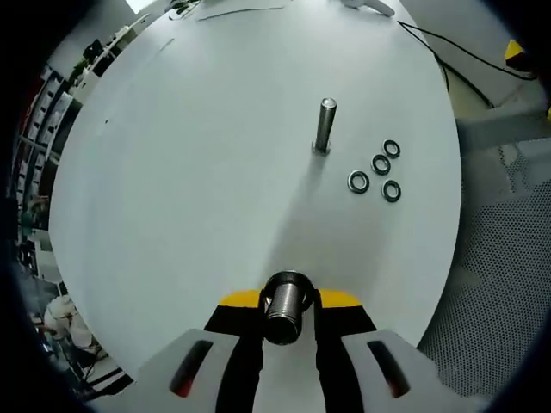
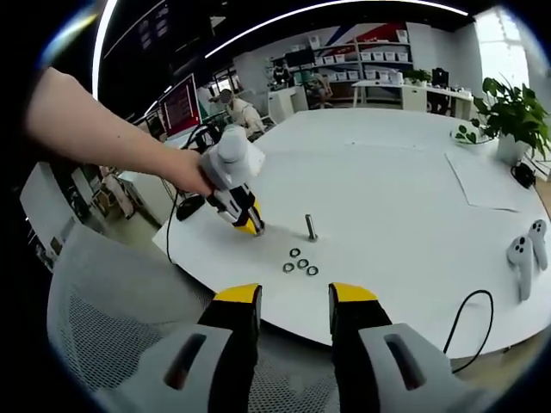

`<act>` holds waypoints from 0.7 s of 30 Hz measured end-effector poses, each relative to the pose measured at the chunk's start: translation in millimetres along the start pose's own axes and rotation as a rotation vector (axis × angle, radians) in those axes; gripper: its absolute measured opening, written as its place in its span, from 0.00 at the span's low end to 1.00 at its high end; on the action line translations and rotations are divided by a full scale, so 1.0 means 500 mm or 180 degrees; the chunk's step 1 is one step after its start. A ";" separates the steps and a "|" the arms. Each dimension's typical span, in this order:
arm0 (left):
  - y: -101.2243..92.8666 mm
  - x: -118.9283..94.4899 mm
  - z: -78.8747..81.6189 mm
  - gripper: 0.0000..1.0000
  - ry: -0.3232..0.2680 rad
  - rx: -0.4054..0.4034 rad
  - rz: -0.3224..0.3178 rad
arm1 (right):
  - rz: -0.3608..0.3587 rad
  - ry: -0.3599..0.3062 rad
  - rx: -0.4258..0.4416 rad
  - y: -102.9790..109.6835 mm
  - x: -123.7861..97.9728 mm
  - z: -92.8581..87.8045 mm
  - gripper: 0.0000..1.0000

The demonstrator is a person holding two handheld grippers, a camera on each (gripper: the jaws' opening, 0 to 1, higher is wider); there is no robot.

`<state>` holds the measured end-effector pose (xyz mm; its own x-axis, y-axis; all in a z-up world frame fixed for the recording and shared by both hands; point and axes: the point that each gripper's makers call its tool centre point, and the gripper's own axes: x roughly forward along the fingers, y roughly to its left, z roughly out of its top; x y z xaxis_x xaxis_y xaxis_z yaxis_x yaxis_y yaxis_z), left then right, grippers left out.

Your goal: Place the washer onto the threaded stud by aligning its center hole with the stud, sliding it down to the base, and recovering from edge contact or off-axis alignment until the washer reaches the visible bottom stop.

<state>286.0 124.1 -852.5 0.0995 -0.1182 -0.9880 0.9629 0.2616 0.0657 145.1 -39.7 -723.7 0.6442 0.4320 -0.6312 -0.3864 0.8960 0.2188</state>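
Four washers (image 1: 374,171) beside upright stud (image 1: 325,126), left tool (image 1: 287,297) gripping possibly a bolt (image 1: 285,308)

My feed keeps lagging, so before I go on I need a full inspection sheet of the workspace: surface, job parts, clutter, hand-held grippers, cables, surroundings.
Surface: round white table, mostly bare.
Job's things: upright threaded stud standing on the table, no washer on it; four washers lying flat in a cluster beside it.
Clutter: two white controllers and a paper sheet on the far side of the table.
Grippers: left hand-held gripper shut on a second threaded piece; right hand-held gripper open, empty, back from the table edge.
Cables: black cable over the table edge.
Surroundings: mesh chair, potted plant, shelving behind.
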 end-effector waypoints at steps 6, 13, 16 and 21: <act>0.000 0.006 -0.005 0.21 -0.0016 0.0131 0.0038 | 0.0027 0.0034 -0.0023 0.004 0.002 -0.003 0.34; -0.005 0.004 -0.010 0.22 -0.0012 0.0320 0.0070 | 0.0024 0.0037 -0.0019 0.003 0.001 -0.003 0.34; 0.000 0.004 -0.018 0.26 -0.0014 0.0279 0.0056 | 0.0019 0.0026 -0.0004 0.002 0.001 -0.002 0.34; 0.007 0.004 -0.040 0.35 -0.0049 0.0213 0.0103 | 0.0019 0.0033 -0.0015 0.002 0.001 -0.003 0.34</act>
<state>284.5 143.9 -856.9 0.1342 -0.1255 -0.9830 0.9737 0.2010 0.1073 144.0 -38.9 -725.0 0.6350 0.4362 -0.6375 -0.3934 0.8929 0.2191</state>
